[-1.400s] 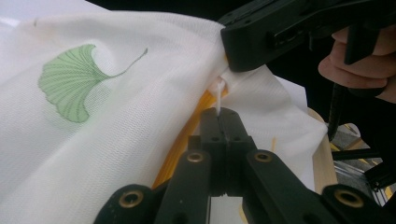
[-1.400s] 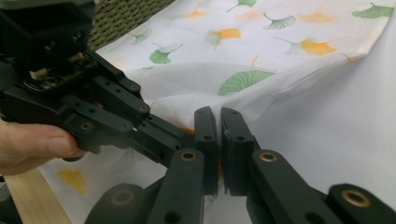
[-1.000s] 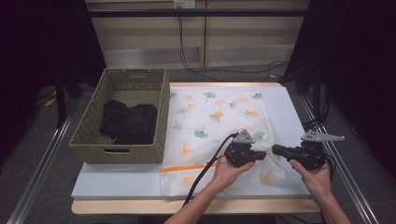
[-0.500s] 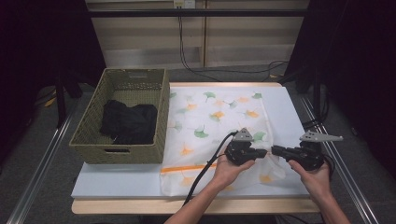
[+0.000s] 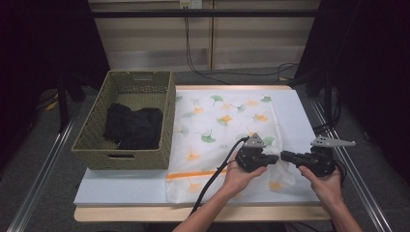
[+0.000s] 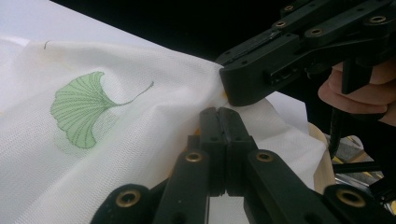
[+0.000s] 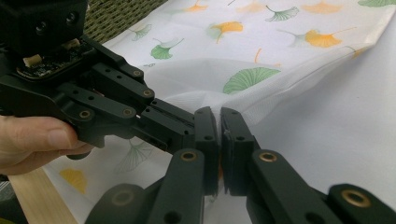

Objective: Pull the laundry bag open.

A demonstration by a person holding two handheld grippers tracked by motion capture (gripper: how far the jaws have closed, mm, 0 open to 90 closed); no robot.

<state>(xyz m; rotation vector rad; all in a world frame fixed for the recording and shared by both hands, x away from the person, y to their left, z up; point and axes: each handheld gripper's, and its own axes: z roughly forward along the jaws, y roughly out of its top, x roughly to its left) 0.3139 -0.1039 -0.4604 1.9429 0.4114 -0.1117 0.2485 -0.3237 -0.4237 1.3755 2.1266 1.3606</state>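
Observation:
A white cloth (image 5: pixel 217 125) printed with green and orange ginkgo leaves lies spread on the pale blue table top (image 5: pixel 121 186). At its near right corner both grippers meet tip to tip. My left gripper (image 5: pixel 275 159) points right and my right gripper (image 5: pixel 284 155) points left. In the left gripper view the left gripper (image 6: pixel 219 116) is shut, pinching a raised fold of the cloth (image 6: pixel 116 140), with the right gripper (image 6: pixel 233 86) just above it. In the right gripper view the right gripper (image 7: pixel 219 119) is shut on the cloth (image 7: pixel 261 42) beside the left gripper (image 7: pixel 187 126).
An olive woven basket (image 5: pixel 96 145) stands on the left of the table with a black garment (image 5: pixel 133 126) inside, its right wall beside the cloth's left edge. Cables trail over the floor behind the table. Metal rails run along both sides.

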